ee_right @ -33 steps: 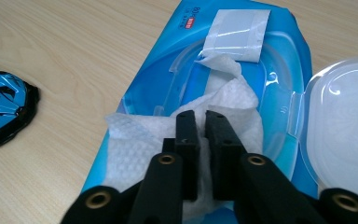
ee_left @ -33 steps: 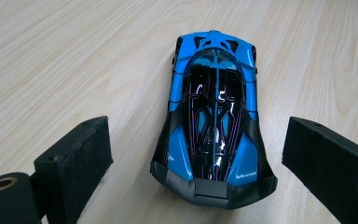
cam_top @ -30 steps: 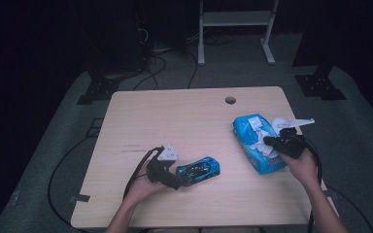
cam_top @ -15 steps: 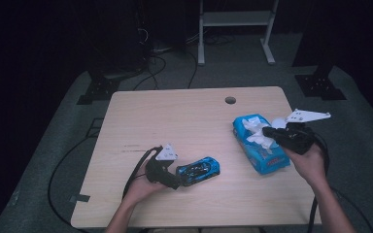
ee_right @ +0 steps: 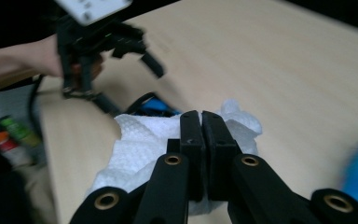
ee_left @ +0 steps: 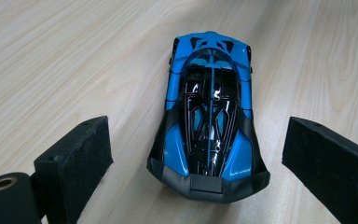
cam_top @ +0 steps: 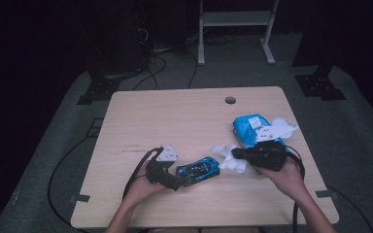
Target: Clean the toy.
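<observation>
A blue and black toy car point(cam_top: 200, 170) point(ee_left: 209, 116) rests on the wooden table point(cam_top: 175, 116). My left gripper point(cam_top: 178, 177) point(ee_left: 203, 142) is open, its two black pads flanking one end of the car without touching it. My right gripper point(cam_top: 236, 154) point(ee_right: 201, 125) is shut on a white tissue point(cam_top: 227, 158) point(ee_right: 144, 135) that hangs crumpled from its tips, just right of the car. In the right gripper view a bit of the car point(ee_right: 156, 105) peeks out behind the tissue, with the left gripper point(ee_right: 107, 42) beyond it.
A blue pack of wipes point(cam_top: 250, 128) with a white sheet at its opening lies at the table's right side, behind my right hand. A small round hole point(cam_top: 230, 100) sits near the far edge. Cables trail off the table's front left.
My right gripper has moved left from over the wipes pack toward the car, carrying the tissue with it. The left gripper and the car have stayed put.
</observation>
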`<state>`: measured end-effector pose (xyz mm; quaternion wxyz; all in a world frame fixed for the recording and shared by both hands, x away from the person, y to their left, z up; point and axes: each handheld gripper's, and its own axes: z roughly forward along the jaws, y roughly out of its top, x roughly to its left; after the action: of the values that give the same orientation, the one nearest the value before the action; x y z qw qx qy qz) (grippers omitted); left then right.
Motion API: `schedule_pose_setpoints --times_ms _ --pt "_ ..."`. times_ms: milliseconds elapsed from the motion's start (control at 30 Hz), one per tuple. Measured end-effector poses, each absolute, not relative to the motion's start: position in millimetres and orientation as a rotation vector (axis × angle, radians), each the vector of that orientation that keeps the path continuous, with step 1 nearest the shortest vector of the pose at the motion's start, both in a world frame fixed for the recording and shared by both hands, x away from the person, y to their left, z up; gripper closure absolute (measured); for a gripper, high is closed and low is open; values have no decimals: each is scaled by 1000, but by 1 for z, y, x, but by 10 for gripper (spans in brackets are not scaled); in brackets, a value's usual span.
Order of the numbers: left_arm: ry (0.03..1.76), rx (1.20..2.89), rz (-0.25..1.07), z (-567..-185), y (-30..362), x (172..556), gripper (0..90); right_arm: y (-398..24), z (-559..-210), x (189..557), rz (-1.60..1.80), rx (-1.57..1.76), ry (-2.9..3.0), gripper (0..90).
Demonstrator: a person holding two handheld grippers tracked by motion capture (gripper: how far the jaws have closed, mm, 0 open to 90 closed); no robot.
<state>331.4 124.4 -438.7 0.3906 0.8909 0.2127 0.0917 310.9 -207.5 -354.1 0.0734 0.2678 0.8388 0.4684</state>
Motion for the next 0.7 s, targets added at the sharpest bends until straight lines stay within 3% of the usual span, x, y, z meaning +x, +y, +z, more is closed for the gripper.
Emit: schedule_pose_setpoints --times_ms 500,700 --pt "542 2297 170 -448 121 335 77 -135 -418 352 1243 802 2789 856" --pt "535 2303 170 -449 121 335 77 -129 -432 364 1227 848 2743 730"
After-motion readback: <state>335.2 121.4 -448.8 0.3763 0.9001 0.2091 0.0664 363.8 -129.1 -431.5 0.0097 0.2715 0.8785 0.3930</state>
